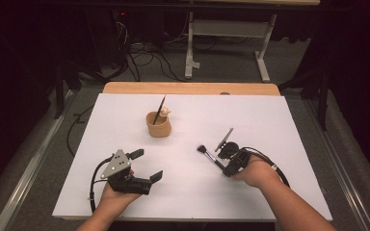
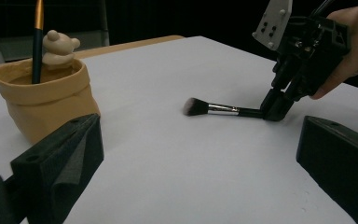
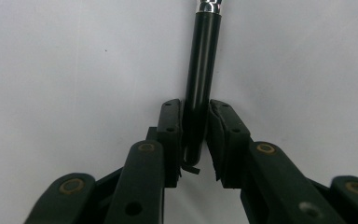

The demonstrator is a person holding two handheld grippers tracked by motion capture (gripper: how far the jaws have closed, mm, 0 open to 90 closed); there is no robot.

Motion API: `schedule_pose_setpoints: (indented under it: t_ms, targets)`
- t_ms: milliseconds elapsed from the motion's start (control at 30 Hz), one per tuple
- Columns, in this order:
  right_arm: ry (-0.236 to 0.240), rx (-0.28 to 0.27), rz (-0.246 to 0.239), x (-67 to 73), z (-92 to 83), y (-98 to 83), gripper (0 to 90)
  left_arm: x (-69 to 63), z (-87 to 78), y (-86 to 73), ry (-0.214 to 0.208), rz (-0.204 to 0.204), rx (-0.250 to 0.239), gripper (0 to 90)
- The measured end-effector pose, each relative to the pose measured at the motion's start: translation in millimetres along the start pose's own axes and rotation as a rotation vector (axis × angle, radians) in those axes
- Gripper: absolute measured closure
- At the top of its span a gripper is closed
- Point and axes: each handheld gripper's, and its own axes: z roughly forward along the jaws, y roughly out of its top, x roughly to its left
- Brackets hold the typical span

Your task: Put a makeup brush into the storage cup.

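Where the white bench (image 1: 270, 125) lies under the high view, a black-handled makeup brush (image 1: 208, 154) rests flat at about five o'clock from the tan pot (image 1: 158, 125), its bristle head pointing toward ten o'clock. The right tongs (image 1: 220, 166) have closed on the handle's rear end: in the right gripper view the two pads sit against both sides of the black handle (image 3: 200, 88), which runs out toward twelve o'clock to a silver ferrule. In the left gripper view the brush (image 2: 223, 109) lies on the sheet with the right tongs (image 2: 275, 111) pinching its tail. The left tongs (image 1: 147, 165), at about seven o'clock from the pot, stand wide open with nothing between them. The pot holds a dark upright brush (image 1: 159, 109) and a small bear figure (image 1: 165, 112).
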Motion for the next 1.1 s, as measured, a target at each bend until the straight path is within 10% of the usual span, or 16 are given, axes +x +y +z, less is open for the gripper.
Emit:
schedule_pose_setpoints:
  t_ms: [300,1100]
  targets:
    - [0.005,0.025,0.073,1.7,0.5,1.7,80.4,-0.2,-1.1,0.9,0.000,-0.002,-0.008,1.2]
    - [-0.016,0.034,0.054,4.4,-1.5,4.7,81.6,0.2,-2.6,1.6,0.001,-0.005,-0.012,1.2]
